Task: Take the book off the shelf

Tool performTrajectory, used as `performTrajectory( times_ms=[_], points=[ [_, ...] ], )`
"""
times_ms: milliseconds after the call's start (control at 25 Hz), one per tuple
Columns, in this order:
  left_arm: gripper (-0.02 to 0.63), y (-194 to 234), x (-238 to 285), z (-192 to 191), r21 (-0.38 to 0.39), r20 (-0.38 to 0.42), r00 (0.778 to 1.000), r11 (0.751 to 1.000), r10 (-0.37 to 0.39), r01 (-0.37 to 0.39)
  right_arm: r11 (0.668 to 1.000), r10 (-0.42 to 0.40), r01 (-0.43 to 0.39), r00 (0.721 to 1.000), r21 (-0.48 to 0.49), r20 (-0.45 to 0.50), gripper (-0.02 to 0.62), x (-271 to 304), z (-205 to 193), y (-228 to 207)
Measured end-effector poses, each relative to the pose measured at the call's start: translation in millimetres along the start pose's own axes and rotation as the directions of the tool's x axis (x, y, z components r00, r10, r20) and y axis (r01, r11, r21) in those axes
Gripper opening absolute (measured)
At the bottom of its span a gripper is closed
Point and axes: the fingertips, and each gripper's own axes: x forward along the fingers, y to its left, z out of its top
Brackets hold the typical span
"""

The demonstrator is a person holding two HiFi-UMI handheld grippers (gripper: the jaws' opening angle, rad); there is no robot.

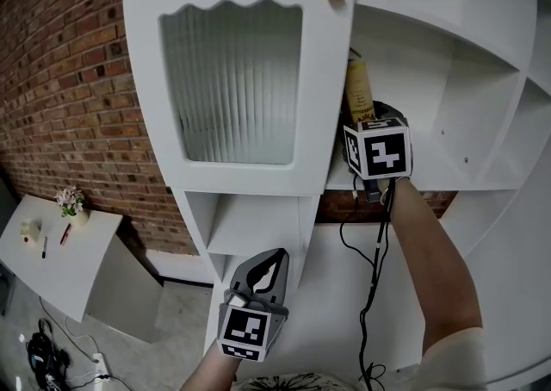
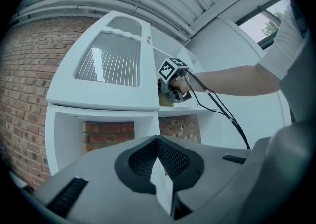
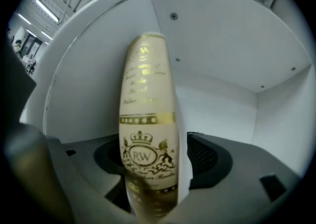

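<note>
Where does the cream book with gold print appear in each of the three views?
Head view: the book stands upright, above and right of centre.
Left gripper view: small and partly hidden, just right of centre.
Right gripper view: very large, filling the middle from near the top to the bottom edge.
Shared landmark: the white shelf compartment around it.

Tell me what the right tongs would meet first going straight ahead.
Most likely the cream gold-printed book: it stands between the open jaws of the right tongs. Behind it comes the shelf's back wall.
</note>
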Motion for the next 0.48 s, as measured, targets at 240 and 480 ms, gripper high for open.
performTrajectory(
  times_ms=[240,480],
  points=[
    [0.012,-6.1,-7.8,-9.7,0.026,-0.025,0.999,0.999,-0.028,0.029,0.998,-0.051,0.050,0.998,-0.029,-0.021,0.267,10.8,-8.0,-4.1],
    [0.012,-14.7,-7.2,-13.8,0.030,-0.028,0.997,0.997,-0.068,0.069,0.998,-0.064,0.064,0.998,0.004,-0.007,0.236,8.4,-8.7,-15.5]
  ],
)
